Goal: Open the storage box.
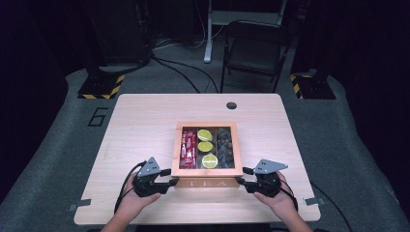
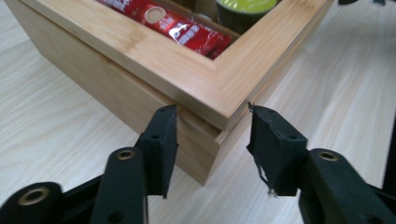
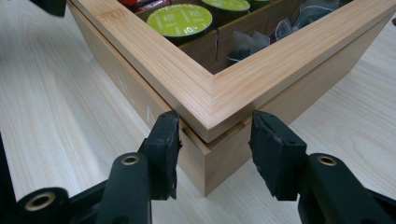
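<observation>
A bamboo tea box point(image 1: 207, 172) with a windowed lid sits mid-table, "TEA" on its front. Under the window lie red sachets point(image 1: 187, 147), green-topped capsules point(image 1: 205, 145) and dark tea bags point(image 1: 225, 145). My left gripper point(image 1: 169, 178) straddles the box's front left corner point(image 2: 219, 100); its fingertips point(image 2: 163, 130) rest against the corner's two faces at the lid seam. My right gripper point(image 1: 244, 177) clasps the front right corner point(image 3: 210, 112) the same way, fingertips point(image 3: 273, 149) on both faces. A thin gap shows under the lid at each corner.
The light wood table point(image 1: 145, 121) has a round cable hole point(image 1: 231, 105) near its far edge. A folding chair point(image 1: 254, 46) stands beyond it. Stand bases with yellow-black stripes point(image 1: 101, 87) flank the far corners on the grey floor.
</observation>
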`<move>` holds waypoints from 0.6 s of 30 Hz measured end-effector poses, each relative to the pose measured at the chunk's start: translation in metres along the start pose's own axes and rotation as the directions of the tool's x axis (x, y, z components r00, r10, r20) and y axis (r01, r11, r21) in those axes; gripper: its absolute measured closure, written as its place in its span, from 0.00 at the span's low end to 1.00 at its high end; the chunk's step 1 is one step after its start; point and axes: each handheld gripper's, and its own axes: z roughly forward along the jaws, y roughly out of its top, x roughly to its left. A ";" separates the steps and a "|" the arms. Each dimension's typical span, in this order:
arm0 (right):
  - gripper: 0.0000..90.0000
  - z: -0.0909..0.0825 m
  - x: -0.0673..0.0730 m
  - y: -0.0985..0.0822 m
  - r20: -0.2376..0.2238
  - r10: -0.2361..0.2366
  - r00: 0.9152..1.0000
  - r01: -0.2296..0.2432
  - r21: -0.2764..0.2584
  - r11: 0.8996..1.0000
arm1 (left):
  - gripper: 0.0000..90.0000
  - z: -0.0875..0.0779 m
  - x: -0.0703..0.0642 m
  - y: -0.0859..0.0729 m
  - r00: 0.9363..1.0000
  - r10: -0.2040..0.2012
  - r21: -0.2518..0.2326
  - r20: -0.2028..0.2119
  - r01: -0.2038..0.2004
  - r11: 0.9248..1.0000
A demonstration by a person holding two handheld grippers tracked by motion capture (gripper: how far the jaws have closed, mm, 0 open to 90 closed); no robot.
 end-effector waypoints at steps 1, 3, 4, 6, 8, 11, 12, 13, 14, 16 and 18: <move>0.58 0.000 0.000 0.000 0.001 0.002 1.000 -0.002 -0.002 1.000 | 0.57 0.000 0.000 0.000 1.000 -0.004 0.000 -0.001 0.004 1.000; 0.58 0.000 0.000 0.000 0.006 0.004 1.000 -0.004 -0.005 1.000 | 0.57 0.000 0.001 0.001 1.000 -0.023 -0.023 0.000 0.023 0.999; 0.58 0.000 0.000 0.000 0.006 0.003 1.000 -0.003 -0.005 1.000 | 0.57 0.000 0.001 0.001 1.000 -0.026 -0.029 -0.004 0.026 0.999; 0.58 -0.001 0.001 0.000 0.007 0.011 1.000 -0.011 -0.008 1.000 | 0.57 0.000 -0.001 0.003 1.000 -0.013 -0.035 -0.017 0.013 0.999; 0.58 -0.002 0.000 0.001 0.002 0.006 1.000 -0.006 -0.017 1.000 | 0.57 0.000 -0.002 0.004 1.000 -0.005 -0.035 -0.024 0.004 0.999; 0.58 -0.003 0.000 0.002 0.005 0.017 1.000 -0.017 -0.031 0.999 | 0.57 -0.001 -0.003 0.006 0.999 -0.002 -0.048 -0.035 0.000 0.999; 0.58 -0.004 -0.001 0.002 0.000 0.013 1.000 -0.013 -0.036 0.999 | 0.56 -0.002 -0.003 0.006 0.999 -0.004 -0.056 -0.042 0.002 0.998; 0.58 -0.005 -0.001 0.002 0.002 0.009 1.000 -0.009 -0.041 0.999 | 0.56 -0.002 -0.004 0.007 0.999 -0.006 -0.060 -0.050 0.003 0.998; 0.58 -0.005 -0.001 0.002 0.003 0.013 1.000 -0.013 -0.047 0.999 | 0.56 -0.003 -0.004 0.008 0.999 -0.002 -0.057 -0.050 0.000 0.998; 0.58 -0.006 -0.002 0.004 0.003 0.004 1.000 -0.004 -0.054 0.999 | 0.56 -0.004 -0.004 0.009 0.999 -0.008 -0.058 -0.052 0.005 0.998; 0.57 -0.006 -0.002 0.006 0.012 0.000 1.000 0.000 -0.058 0.998 | 0.56 -0.006 -0.003 0.011 0.999 -0.018 -0.070 -0.046 0.015 0.997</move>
